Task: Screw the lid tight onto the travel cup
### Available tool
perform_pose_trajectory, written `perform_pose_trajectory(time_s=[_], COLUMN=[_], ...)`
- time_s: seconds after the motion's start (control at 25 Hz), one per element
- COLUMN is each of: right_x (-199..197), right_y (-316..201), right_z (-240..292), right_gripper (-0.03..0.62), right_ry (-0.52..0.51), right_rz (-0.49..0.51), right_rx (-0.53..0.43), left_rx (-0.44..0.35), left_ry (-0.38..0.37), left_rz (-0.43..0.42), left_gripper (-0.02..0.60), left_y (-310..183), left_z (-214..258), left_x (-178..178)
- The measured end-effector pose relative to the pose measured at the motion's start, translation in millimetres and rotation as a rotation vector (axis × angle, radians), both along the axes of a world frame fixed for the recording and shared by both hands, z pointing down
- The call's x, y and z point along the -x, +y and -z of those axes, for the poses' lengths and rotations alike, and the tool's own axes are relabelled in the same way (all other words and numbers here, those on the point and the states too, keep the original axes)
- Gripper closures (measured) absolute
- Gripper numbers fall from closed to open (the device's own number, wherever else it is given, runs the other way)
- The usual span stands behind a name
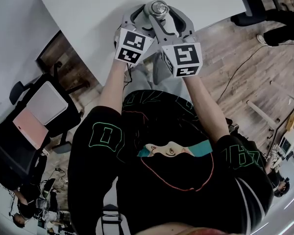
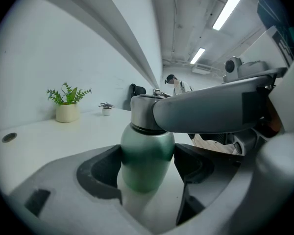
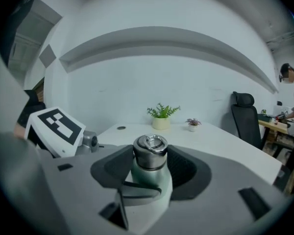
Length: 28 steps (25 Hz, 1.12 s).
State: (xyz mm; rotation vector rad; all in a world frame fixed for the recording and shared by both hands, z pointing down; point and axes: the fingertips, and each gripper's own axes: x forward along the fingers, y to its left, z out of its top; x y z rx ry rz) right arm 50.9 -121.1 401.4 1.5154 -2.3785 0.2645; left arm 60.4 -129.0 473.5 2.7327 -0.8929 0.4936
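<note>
Head view: the left gripper [image 1: 137, 17] and right gripper [image 1: 172, 19] are pictured meeting at the steel lid [image 1: 159, 7], near the white counter's [image 1: 98, 13] edge.

Left gripper view: the travel cup's [image 2: 147, 155] green body is clamped between the jaws.

Right gripper view: the lid, seated on the cup, is gripped by the jaws.

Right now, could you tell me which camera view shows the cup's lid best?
The right gripper view: the lid sits centred, top ring and steel side plain, between the right gripper's jaws. The left gripper view shows only its left side behind a jaw; the head view shows its top, small.
</note>
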Motion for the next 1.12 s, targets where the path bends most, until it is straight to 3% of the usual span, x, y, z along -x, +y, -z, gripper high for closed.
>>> perform_pose_trajectory(time_s=[0.24,0.48,0.76,1.12], right_x=[-3.0,-2.4,-17.3,4.0], right_y=[0.7,3.3,3.4,2.1], right_z=[-1.8,7.4,16.2,6.4], right_gripper=[0.366,0.335,0.329,0.353], right_ry=[-0.018,0.051,0.068,0.073], right_rz=[0.055,0.339,0.577,0.873], right_rx=[0.008,-0.006,0.057,0.101], left_rx=[-0.001,0.003,0.001,0.004], left_ry=[0.001,-0.003,-0.003,0.001], left_rz=[0.000,-0.006,-0.012,-0.020], left_gripper=[0.233,0.233,0.233,0.233], left_y=[0.7,0.1,2.4,1.6], left_z=[-0.2,-1.2,1.9,-1.1], left_x=[-0.8,-3.6,-4.2,3.0])
